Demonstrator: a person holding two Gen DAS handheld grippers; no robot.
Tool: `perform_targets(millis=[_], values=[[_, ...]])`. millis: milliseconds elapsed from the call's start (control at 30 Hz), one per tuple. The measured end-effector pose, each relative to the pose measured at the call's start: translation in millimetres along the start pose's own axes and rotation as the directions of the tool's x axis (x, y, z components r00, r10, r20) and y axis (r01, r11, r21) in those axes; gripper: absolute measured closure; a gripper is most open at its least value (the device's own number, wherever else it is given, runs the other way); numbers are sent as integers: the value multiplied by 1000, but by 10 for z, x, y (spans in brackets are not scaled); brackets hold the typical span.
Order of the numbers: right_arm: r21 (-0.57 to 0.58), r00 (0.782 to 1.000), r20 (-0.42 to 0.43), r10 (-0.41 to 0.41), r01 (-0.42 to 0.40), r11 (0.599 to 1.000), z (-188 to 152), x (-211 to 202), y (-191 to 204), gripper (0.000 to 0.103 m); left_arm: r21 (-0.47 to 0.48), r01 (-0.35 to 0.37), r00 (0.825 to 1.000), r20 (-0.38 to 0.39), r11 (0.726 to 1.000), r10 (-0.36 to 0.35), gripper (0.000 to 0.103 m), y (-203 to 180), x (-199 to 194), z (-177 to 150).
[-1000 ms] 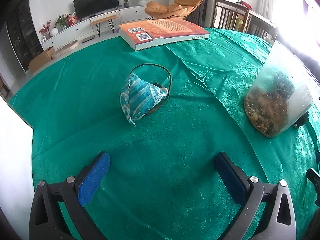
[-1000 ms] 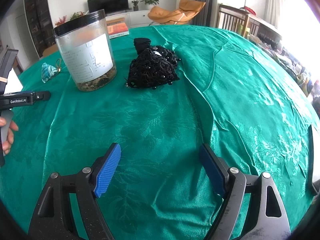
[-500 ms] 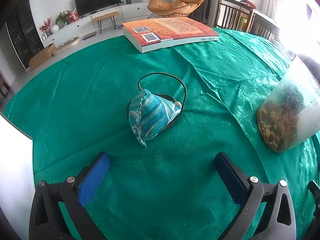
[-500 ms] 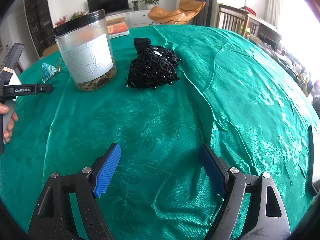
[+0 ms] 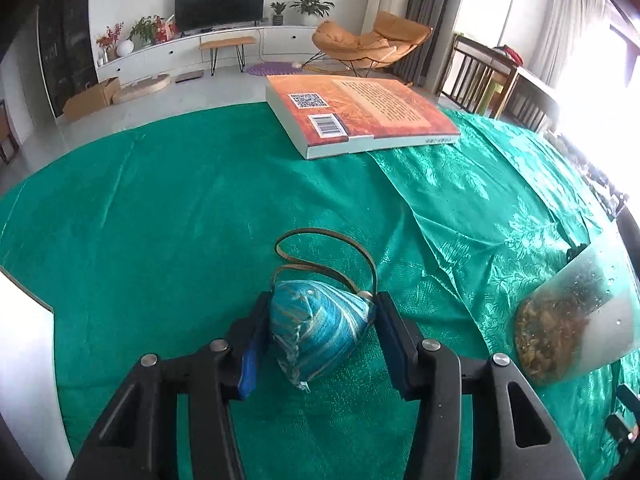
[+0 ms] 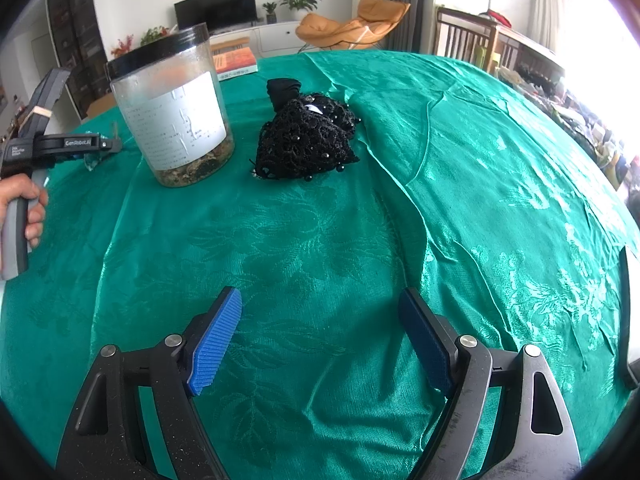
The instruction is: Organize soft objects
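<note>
Clamping the blue pouch [image 5: 320, 320], left hand-held gripper [image 5: 322, 336]; right hand-held gripper [image 6: 320, 340] agape, empty.

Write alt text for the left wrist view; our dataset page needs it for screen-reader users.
The left gripper is closed on a blue striped fabric pouch with a brown cord loop, on a green tablecloth. An orange book lies beyond; a clear jar stands right.

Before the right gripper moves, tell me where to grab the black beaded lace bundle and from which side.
Take the black lace bundle across its broad, rounded near mound, coming from above and from the near side. It sits heaped on the green tablecloth, widest toward the right gripper, whose open jaws could probably span it. Avoid the narrow dark knot at the far end, and the loose beads at the edges, which might slip.
</note>
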State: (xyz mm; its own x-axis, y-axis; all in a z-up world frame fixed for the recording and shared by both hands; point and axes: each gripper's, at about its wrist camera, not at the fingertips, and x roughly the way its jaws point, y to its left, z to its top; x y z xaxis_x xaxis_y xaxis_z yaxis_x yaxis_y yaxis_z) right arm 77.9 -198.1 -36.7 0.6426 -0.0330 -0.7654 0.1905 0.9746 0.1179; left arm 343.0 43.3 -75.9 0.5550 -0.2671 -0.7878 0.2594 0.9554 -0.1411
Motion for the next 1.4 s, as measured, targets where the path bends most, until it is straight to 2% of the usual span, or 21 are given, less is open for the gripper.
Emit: perform_targets(millis=[67,133,200,300,367,400,500,600,733,800,833,933,1000,1033,1067,1100,1133,1200,1233,1333,1400], values=[[68,996,73,42,-47,997,191,-107,-108,21,-7,8,1000,14,1000,-8,53,24,-76,-14],[78,993,111,30,-39,996,514,-80,-167,21,-32,38,999,14,999,-38,53,47,-186,-49],[100,996,70,62,-69,993,885,145,-223,21,-45,58,998,13,997,-58,53,38,-305,-76],[76,989,-88,121,-114,991,1287,688,-139,23,-48,88,996,22,995,-87,53,12,-523,-114],[-12,970,-228,89,-94,995,1362,1021,-3,68,-57,110,994,34,992,-108,53,25,-698,-137],[-10,973,-216,83,-87,996,1385,1012,-3,66,-58,119,992,41,991,-117,53,32,-799,-128],[5,986,-146,78,-78,997,1472,717,-14,67,-52,156,984,91,986,-151,53,60,-1194,-130],[-23,995,-32,90,-91,996,1571,121,115,67,-45,191,971,153,981,-182,53,151,-1739,-186],[-139,974,33,222,-216,966,1559,-653,696,67,-42,149,968,211,988,-137,53,457,-2559,-475],[-184,942,14,335,-327,927,1462,-964,1116,67,-78,98,973,219,992,-79,53,707,-2923,-700],[-196,916,-12,402,-396,897,1397,-1085,1371,67,-99,67,975,218,993,-44,53,830,-3077,-822],[-219,808,-106,579,-587,780,1117,-1378,2206,66,-138,-105,971,201,985,131,49,1161,-3503,-1208],[-222,722,-177,669,-691,688,850,-1527,2758,64,-151,-232,954,160,961,255,33,1325,-3682,-1440],[-214,675,-211,707,-738,640,723,-1582,2998,58,-161,-278,943,144,947,301,10,1389,-3742,-1540],[-199,634,-238,736,-773,602,600,-1615,3217,55,-169,-324,928,137,931,347,1,1433,-3809,-1639],[-185,605,-267,750,-796,576,485,-1631,3406,37,-175,-362,910,145,916,388,0,1455,-3875,-1734],[-178,593,-293,750,-805,566,382,-1645,3560,27,-175,-390,898,148,904,415,0,1463,-3911,-1820],[-200,599,-320,734,-800,566,195,-1699,3769,27,-183,-438,872,152,880,465,0,1456,-3972,-1944],[-226,613,-324,720,-790,571,136,-1741,3828,27,-196,-470,853,150,861,500,0,1443,-3992,-2004],[-323,689,-295,662,-724,610,47,-1839,3845,27,-278,-545,800,109,791,590,0,1406,-4007,-2152],[-369,731,-280,623,-681,633,20,-1860,3797,27,-323,-561,786,82,762,613,0,1370,-3995,-2262]])
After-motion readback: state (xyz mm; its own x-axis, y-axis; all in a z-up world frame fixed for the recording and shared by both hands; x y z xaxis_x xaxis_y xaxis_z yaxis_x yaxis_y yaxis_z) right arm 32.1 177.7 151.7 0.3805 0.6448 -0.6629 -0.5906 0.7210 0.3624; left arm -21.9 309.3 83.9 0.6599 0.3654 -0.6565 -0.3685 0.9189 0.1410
